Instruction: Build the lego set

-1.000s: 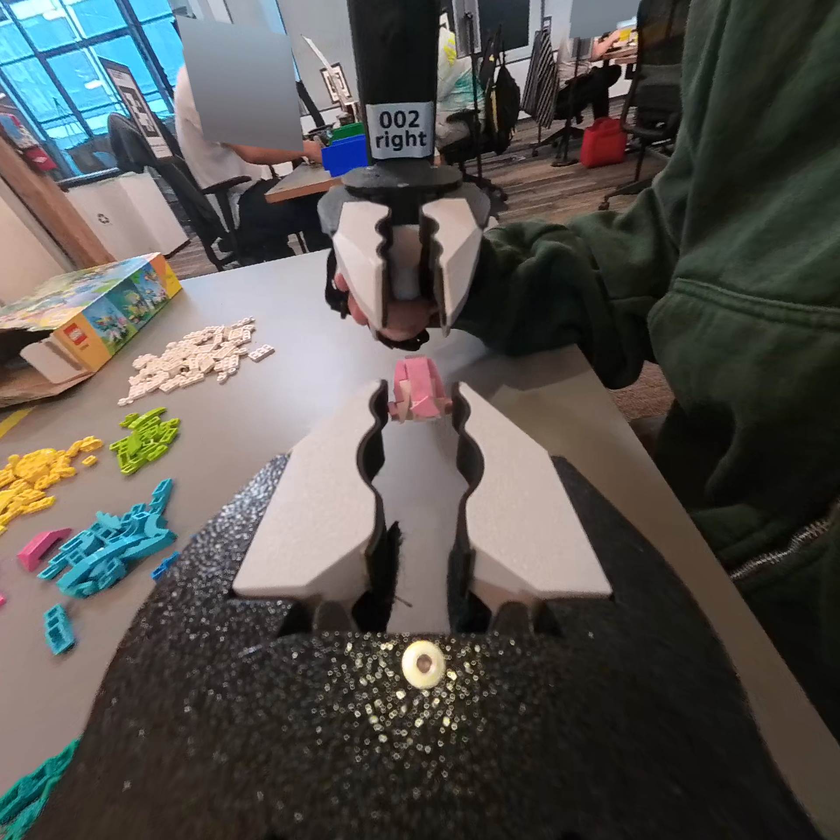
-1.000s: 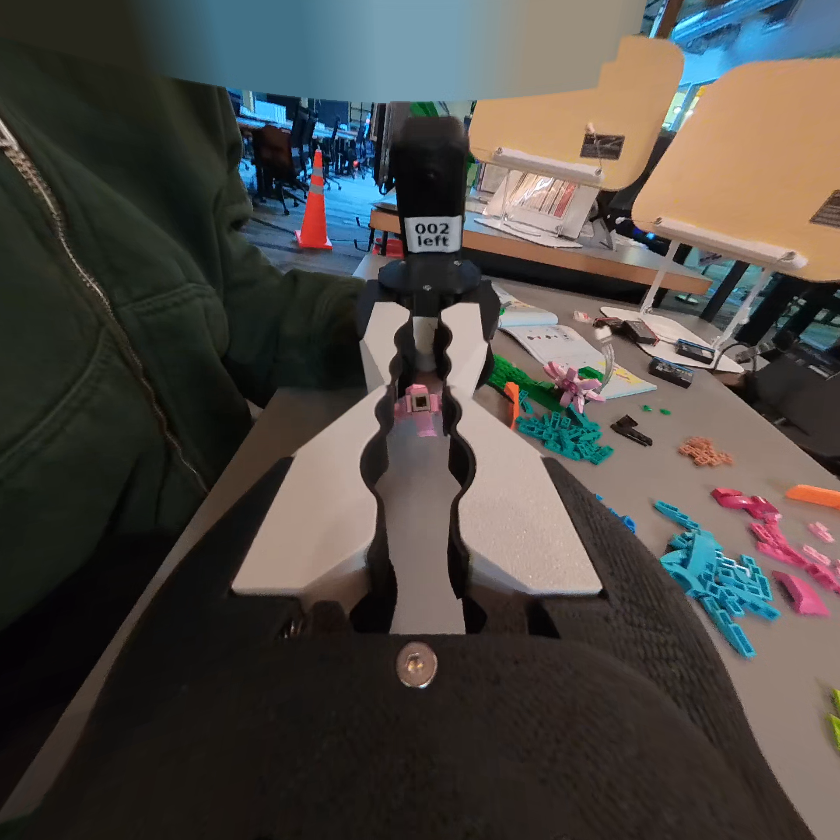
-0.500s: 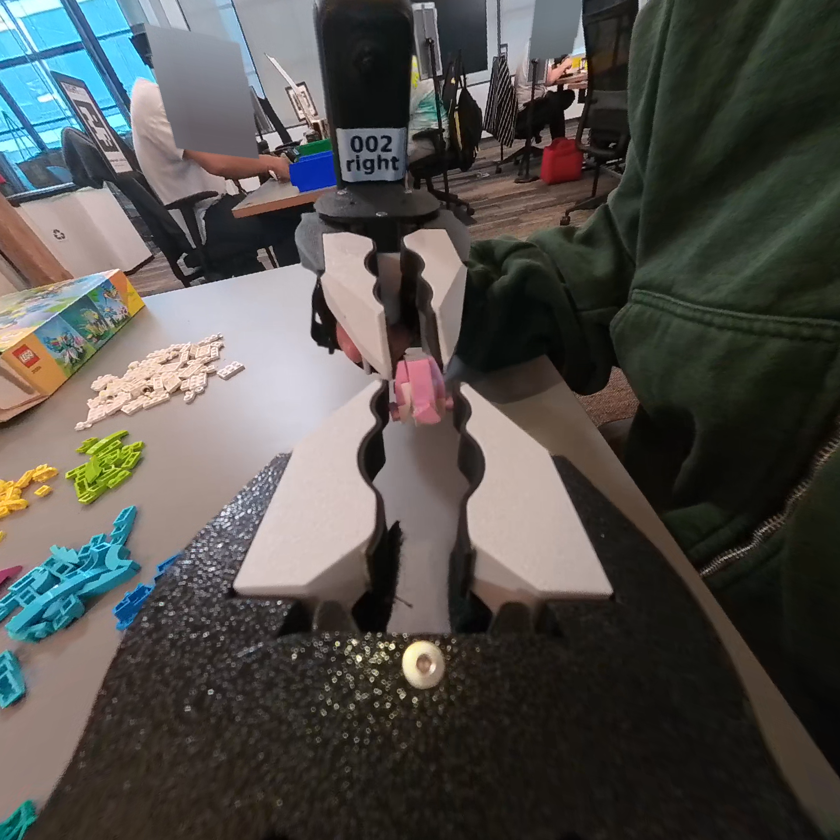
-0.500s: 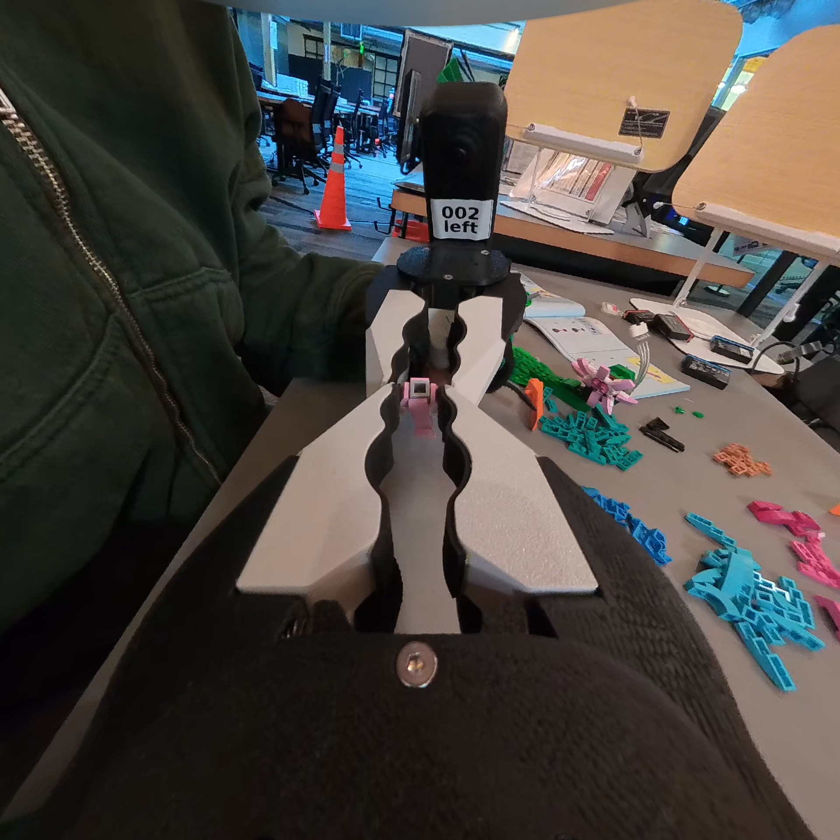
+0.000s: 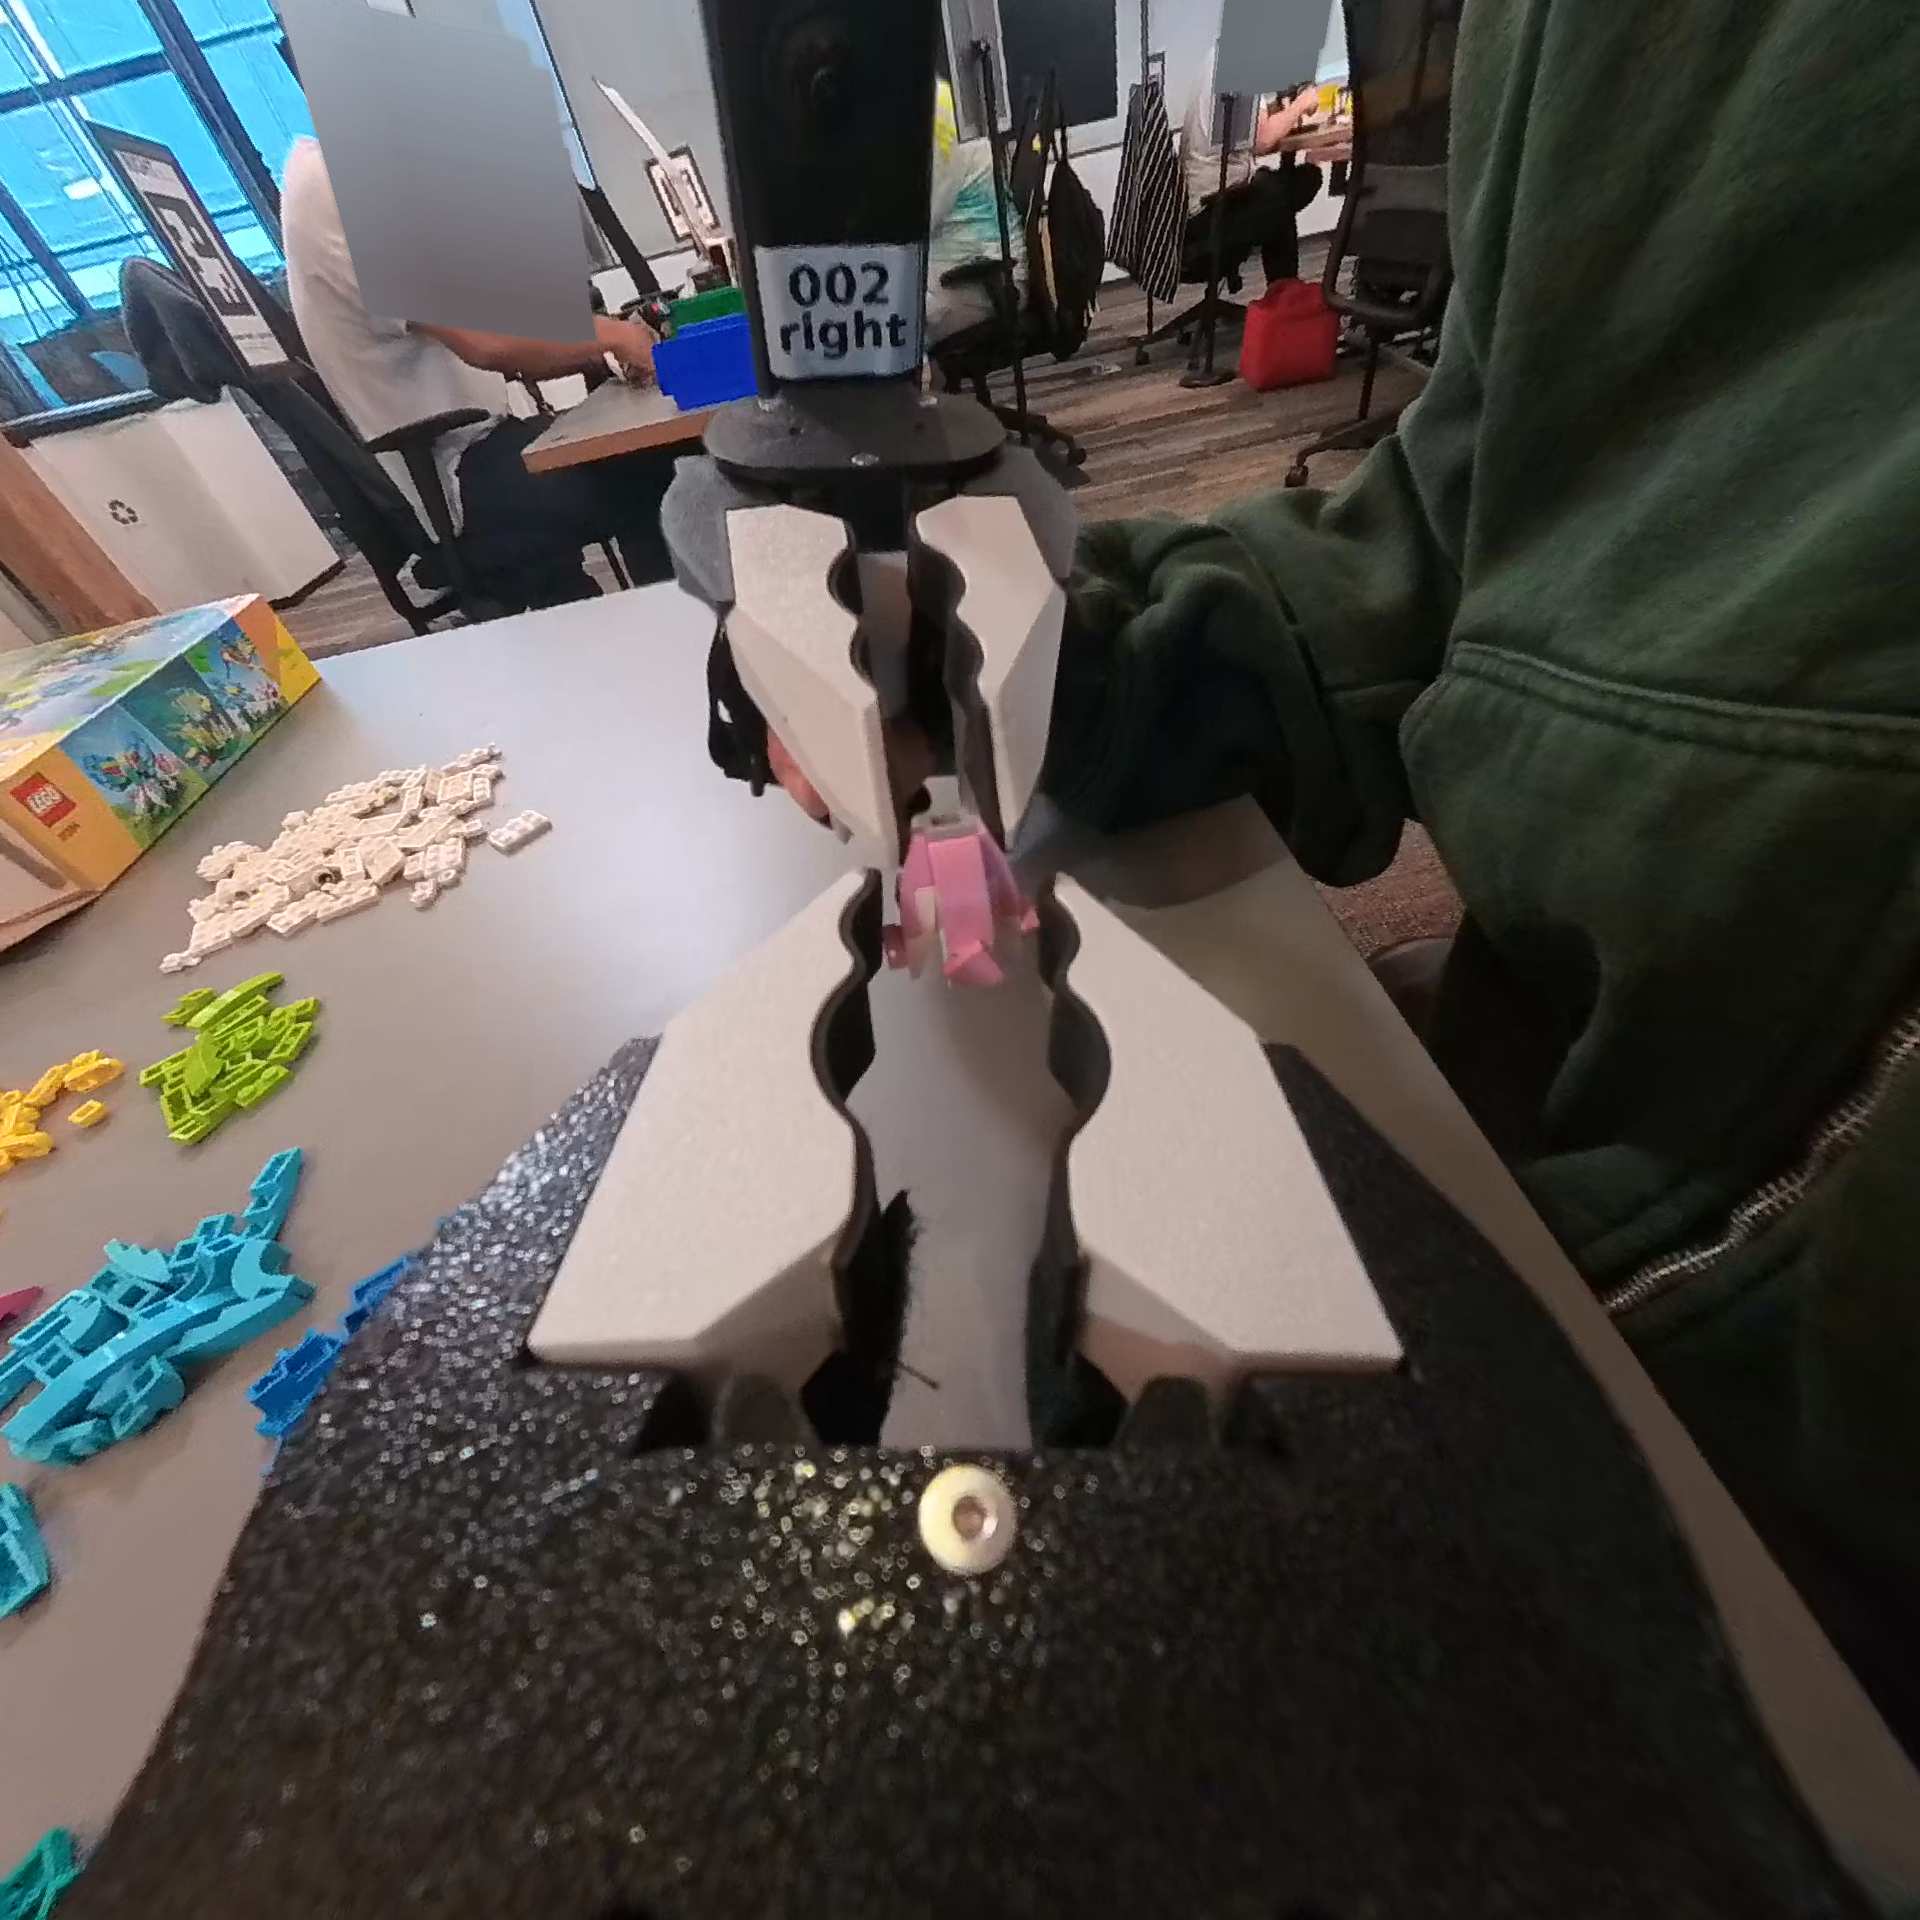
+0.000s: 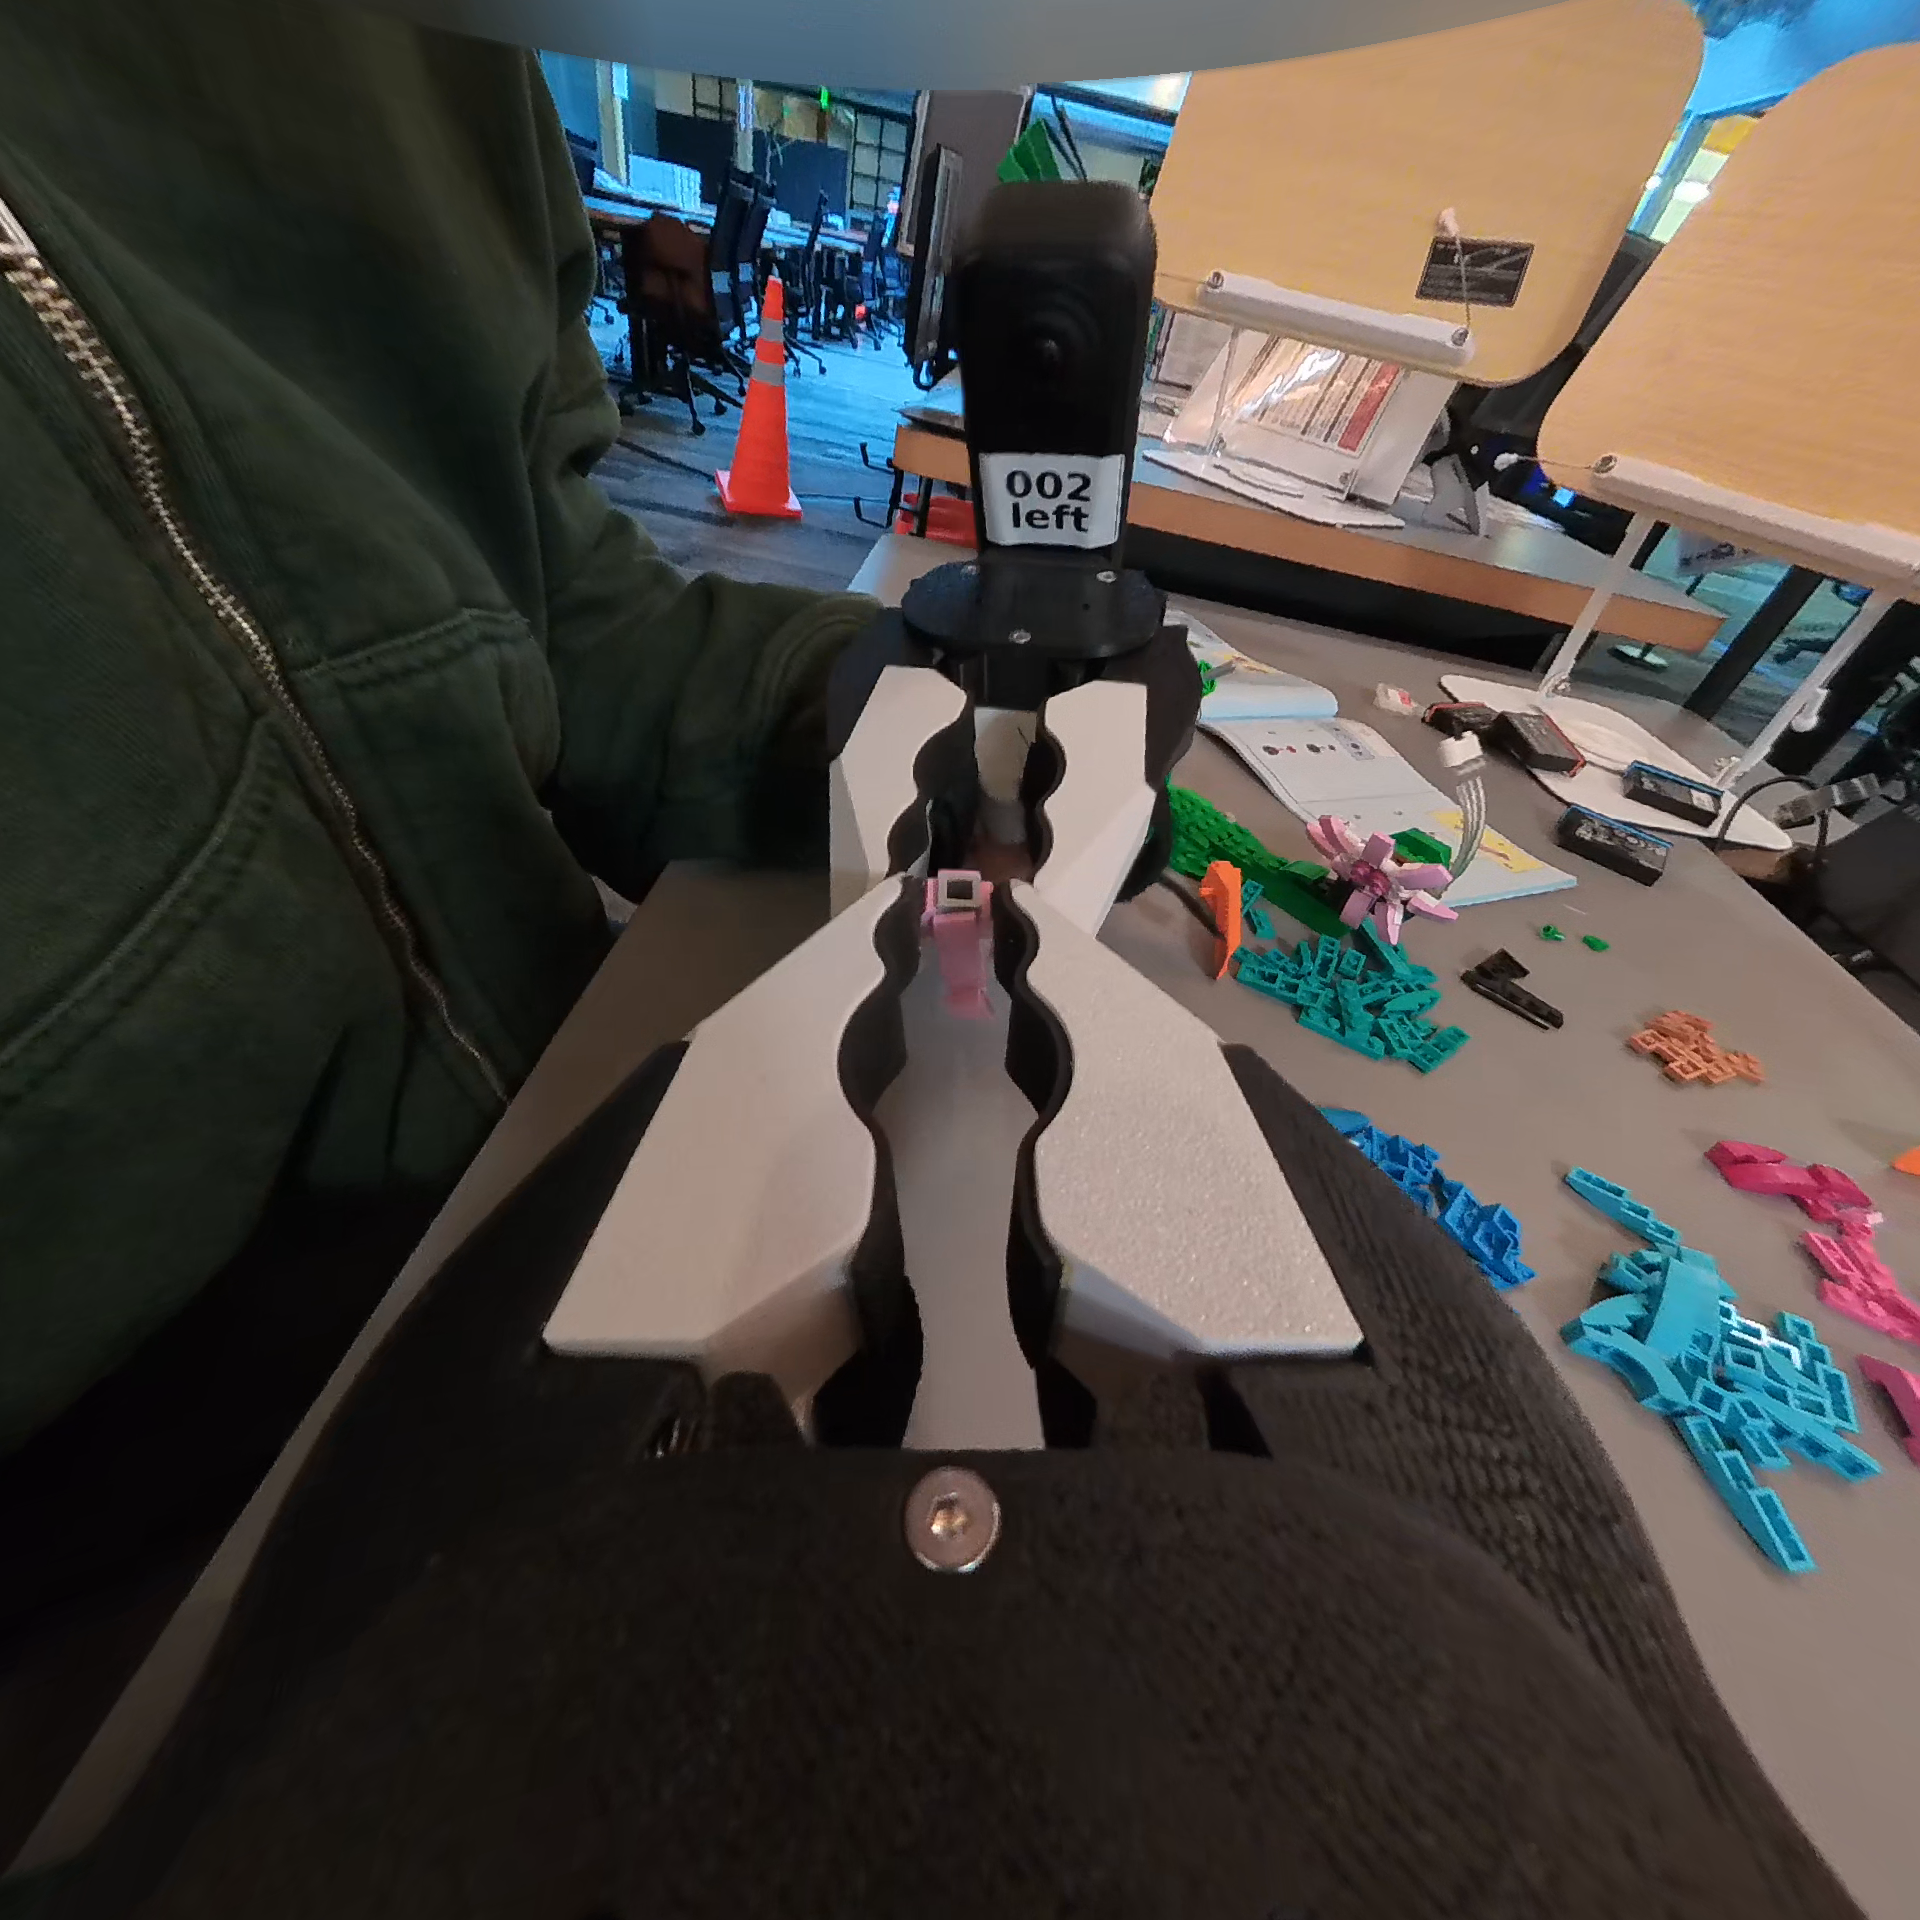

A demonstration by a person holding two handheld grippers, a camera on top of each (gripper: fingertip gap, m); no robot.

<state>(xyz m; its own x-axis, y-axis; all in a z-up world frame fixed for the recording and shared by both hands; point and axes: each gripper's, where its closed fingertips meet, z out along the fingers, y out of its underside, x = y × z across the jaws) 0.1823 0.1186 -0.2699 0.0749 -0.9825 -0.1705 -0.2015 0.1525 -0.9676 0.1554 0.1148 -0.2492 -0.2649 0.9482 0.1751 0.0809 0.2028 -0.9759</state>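
Observation:
A small pink lego assembly (image 5: 961,914) hangs in the air above the grey table's (image 5: 582,727) near edge. My left gripper (image 5: 956,894) is shut on it across its sides. My right gripper (image 5: 940,831) faces the left one tip to tip, with its jaws closed narrowly on the assembly's far end. In the right wrist view the assembly (image 6: 961,961) sits between the right gripper's (image 6: 954,896) fingertips, a grey square stud face toward the camera, and the left gripper (image 6: 977,862) is right behind it. A person in a green hoodie holds both.
Sorted piles lie on the table: white (image 5: 353,842), lime (image 5: 234,1049) and cyan (image 5: 135,1340) pieces, and the set's box (image 5: 135,727). In the right wrist view are teal pieces (image 6: 1351,997), a built pink flower (image 6: 1371,883), an instruction booklet (image 6: 1340,769), magenta pieces (image 6: 1839,1247) and blue pieces (image 6: 1444,1195). Only a small space, under 4 cm, lies between the two pairs of fingers.
The right gripper has come in toward the left one and narrowed its jaws onto the pink assembly. The left gripper has kept its hold on the assembly throughout.

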